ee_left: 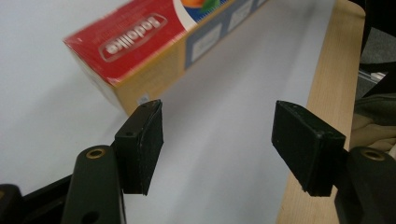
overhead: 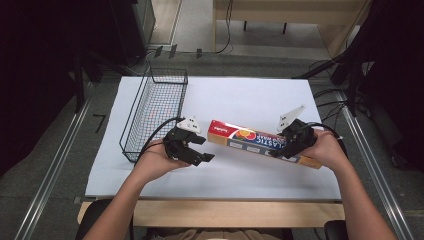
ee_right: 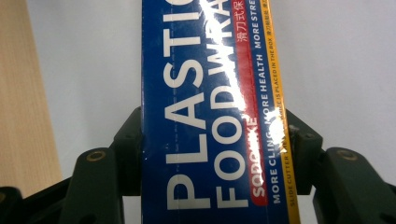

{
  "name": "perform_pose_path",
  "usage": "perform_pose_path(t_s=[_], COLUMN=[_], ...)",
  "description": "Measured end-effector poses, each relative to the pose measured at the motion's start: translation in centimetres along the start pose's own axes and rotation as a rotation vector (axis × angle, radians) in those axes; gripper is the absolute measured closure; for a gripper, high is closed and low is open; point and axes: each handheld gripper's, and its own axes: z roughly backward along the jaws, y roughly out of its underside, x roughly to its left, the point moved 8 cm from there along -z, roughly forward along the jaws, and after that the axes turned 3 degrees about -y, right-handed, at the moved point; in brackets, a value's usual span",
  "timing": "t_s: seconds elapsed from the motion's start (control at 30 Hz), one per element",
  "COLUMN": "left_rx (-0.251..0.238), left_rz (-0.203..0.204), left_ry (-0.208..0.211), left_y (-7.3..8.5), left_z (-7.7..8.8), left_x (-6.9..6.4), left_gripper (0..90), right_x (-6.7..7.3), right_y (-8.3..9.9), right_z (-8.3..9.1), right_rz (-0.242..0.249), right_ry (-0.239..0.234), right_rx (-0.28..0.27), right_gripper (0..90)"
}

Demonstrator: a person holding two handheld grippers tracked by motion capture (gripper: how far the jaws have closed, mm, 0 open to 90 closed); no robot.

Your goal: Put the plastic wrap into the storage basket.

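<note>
On the white sheet covering the table [overhead: 240, 95], near its front edge, lies a long cardboard box of plastic food wrap [overhead: 250, 139]. Its right half sits in the right tool [overhead: 289, 145], whose two jaws press the box's long sides, seen close up in the right gripper view, where the box [ee_right: 210, 116] runs straight up between the pads. Whether the box is lifted clear of the sheet or resting on it cannot be told.

Long axis: across the table, slanting slightly, the red-labelled end toward the left and a little farther from the person, the other end nearer at right, past the right hand [overhead: 327, 150].

Left tool [overhead: 192, 145]: jaws spread wide, holding nothing, just beside the red end. In the left gripper view that end [ee_left: 126, 42] is just beyond the left pad.

Handling, as a judgement: light for its length, stiff along the axis, thin card walls that would dent under a hard squeeze; glossy print, so somewhat slippery. Held off-centre, the free end will tend to droop; a second hold across the narrow sides near the red end would steady it.

Wire basket [overhead: 155, 110] stands at far left, apart from the box.
</note>
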Motion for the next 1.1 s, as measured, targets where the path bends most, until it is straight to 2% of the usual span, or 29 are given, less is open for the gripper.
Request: perform_pose_path(t_s=[0.03,0.13,0.2,0.3,0.4,0.43,0.53,0.63,0.73,0.8,0.87,0.93,1.03,1.1], left_rx=[0.005,-0.006,-0.004,-0.006,-0.002,-0.001,0.007,0.025,0.060,0.077,0.085,0.094,0.108,0.116], left_rz=[-0.005,-0.014,-0.028,-0.060,-0.054,-0.053,-0.079,-0.103,-0.116,-0.156,-0.176,-0.203,-0.224,-0.221], left_ry=[-0.004,-0.003,0.010,0.009,0.018,0.027,0.041,0.058,0.127,0.143,0.151,0.141,0.145,0.143], left_y=[0.0,0.0,0.1,0.2,0.3,0.3,0.4,0.5,0.7,0.7,0.7,0.6,0.5,0.4], left_z=[0.2,0.7,0.8,0.7,0.4,0.3,-0.1,-0.6,-1.3,-1.8,-2.0,-2.3,-2.7,-2.9], left_x=[0.0,-0.2,-0.5,-0.8,-0.8,-0.9,-1.2,-1.5,-2.3,-2.8,-3.2,-3.5,-3.9,-4.0], left_gripper=[34.1,33.1,33.2,30.8,27.6,27.4,26.8,25.4,24.4,21.7,21.9,22.0,22.0,22.0], right_x=[0.3,1.4,1.9,2.6,3.6,3.9,5.0,5.8,6.5,7.1,7.5,7.9,8.4,8.7], right_y=[0.0,0.1,0.1,0.2,0.3,0.3,0.0,-0.5,-1.0,-1.4,-1.8,-2.2,-2.7,-3.1], right_z=[0.0,-0.3,-0.6,-1.1,-1.6,-1.8,-2.4,-2.7,-2.6,-2.5,-2.4,-2.4,-2.4,-2.4], right_rz=[0.017,0.027,0.042,0.059,0.091,0.088,0.112,0.134,0.158,0.168,0.183,0.196,0.219,0.225], right_ry=[-0.001,-0.025,-0.040,-0.055,-0.075,-0.080,-0.103,-0.118,-0.129,-0.140,-0.138,-0.137,-0.149,-0.145], right_rx=[-0.005,-0.010,-0.006,0.016,0.021,0.024,0.028,0.041,0.033,0.029,0.030,0.035,0.024,0.022], right_gripper=[40.7,40.7,40.7,40.7,40.6,40.6,40.6,40.6,40.6,40.5,40.5,40.5,40.5,40.5])
